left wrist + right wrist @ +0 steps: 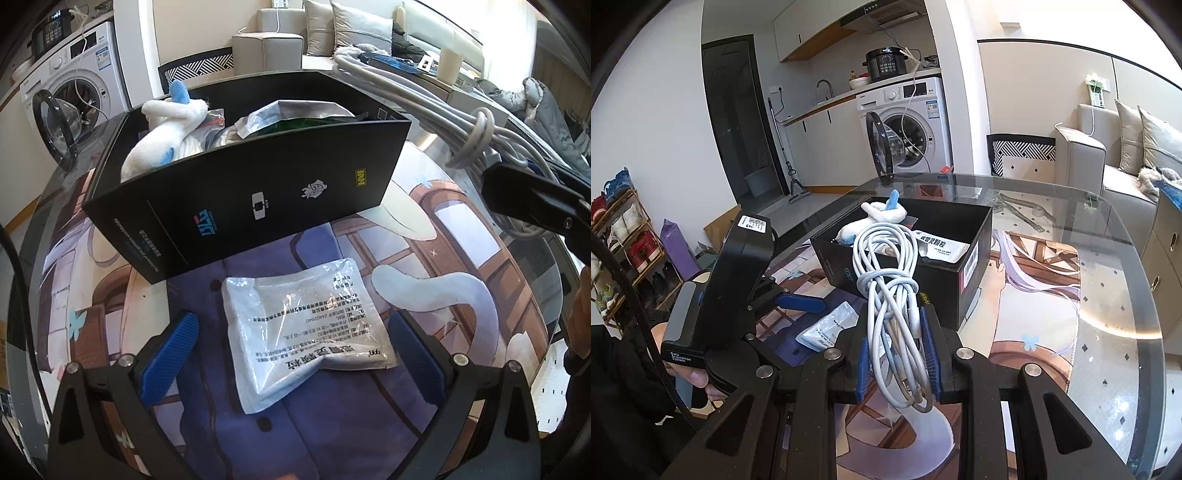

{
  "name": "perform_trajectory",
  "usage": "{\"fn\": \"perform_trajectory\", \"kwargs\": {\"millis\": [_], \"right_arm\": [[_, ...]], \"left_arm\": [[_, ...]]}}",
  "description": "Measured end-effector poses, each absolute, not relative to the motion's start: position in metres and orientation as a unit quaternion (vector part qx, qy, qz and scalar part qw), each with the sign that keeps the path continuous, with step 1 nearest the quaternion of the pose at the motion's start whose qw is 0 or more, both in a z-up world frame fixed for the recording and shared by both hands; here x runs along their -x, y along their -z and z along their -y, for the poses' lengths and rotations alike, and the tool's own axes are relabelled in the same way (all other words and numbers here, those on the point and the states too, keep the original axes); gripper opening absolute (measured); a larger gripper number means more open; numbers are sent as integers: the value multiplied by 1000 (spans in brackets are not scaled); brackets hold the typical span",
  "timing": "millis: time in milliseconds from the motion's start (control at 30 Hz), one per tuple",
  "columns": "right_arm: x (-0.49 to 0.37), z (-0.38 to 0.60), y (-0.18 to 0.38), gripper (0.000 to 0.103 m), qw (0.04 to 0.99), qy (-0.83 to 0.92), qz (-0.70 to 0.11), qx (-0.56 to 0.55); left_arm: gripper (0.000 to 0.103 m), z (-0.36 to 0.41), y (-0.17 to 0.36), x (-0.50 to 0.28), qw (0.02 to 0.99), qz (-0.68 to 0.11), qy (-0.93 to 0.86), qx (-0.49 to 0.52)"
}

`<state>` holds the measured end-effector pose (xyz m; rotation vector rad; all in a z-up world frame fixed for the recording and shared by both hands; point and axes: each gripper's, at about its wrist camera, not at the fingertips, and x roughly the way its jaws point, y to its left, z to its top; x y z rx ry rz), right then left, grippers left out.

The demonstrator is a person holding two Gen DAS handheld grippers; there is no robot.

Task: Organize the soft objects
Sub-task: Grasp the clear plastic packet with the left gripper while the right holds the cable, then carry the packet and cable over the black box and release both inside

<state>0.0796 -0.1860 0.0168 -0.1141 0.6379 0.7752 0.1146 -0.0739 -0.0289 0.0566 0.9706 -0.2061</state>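
A black box point(258, 188) stands on the printed mat and holds a white and blue plush toy point(162, 136) and silver packets point(291, 118). A clear packet with printed text point(306, 328) lies flat on the mat in front of the box. My left gripper point(291, 354) is open, with its blue pads on either side of this packet. My right gripper point(897, 354) is shut on a coiled white cable bundle point(886, 266) and holds it raised in front of the box point(945, 288). The cable also shows at the upper right of the left wrist view point(443, 110).
The round glass table point(1108, 295) carries a printed anime mat point(1034, 314). A washing machine point(908, 125) with an open door stands behind. A sofa point(1108, 166) with cushions is at the right, a shoe rack point(620, 251) at the left.
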Motion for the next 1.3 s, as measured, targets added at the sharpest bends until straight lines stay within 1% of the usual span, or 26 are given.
{"fn": "perform_trajectory", "kwargs": {"millis": [233, 300, 333, 367, 400, 433, 467, 600, 633, 733, 933, 1000, 1300], "right_arm": [[-79, 187, -17, 25, 875, -371, -307, 55], [-79, 187, -17, 25, 875, -371, -306, 55], [-79, 187, -17, 25, 875, -371, -306, 55], [-79, 187, -17, 25, 875, -371, -306, 55], [-79, 187, -17, 25, 875, -371, -306, 55], [-79, 187, -17, 25, 875, -371, -307, 54], [-79, 187, -17, 25, 875, -370, -307, 55], [-79, 187, -15, 25, 875, -370, -306, 55], [-80, 186, -15, 25, 875, -370, -307, 55], [-80, 187, -15, 25, 876, -369, -306, 55], [-79, 187, -17, 25, 877, -368, -304, 54], [-80, 188, -18, 25, 878, -369, -302, 53], [-76, 189, -22, 25, 880, -367, -296, 54]], "left_arm": [[103, 79, 31, -111, 881, -459, 108, -38], [102, 78, 31, -110, 883, -456, 110, -38], [99, 78, 31, -109, 884, -453, 112, -38], [90, 78, 30, -108, 886, -447, 115, -39], [84, 78, 28, -105, 889, -441, 119, -41], [72, 77, 27, -104, 890, -436, 123, -42], [57, 74, 25, -102, 891, -433, 130, -37], [36, 64, 20, -100, 893, -425, 147, -22], [27, 61, 20, -99, 894, -424, 147, -20], [24, 57, 19, -97, 895, -420, 149, -17], [19, 52, 15, -90, 899, -407, 159, -11], [11, 50, 12, -89, 901, -403, 161, -5], [7, 35, 2, -84, 907, -387, 164, 15]]}}
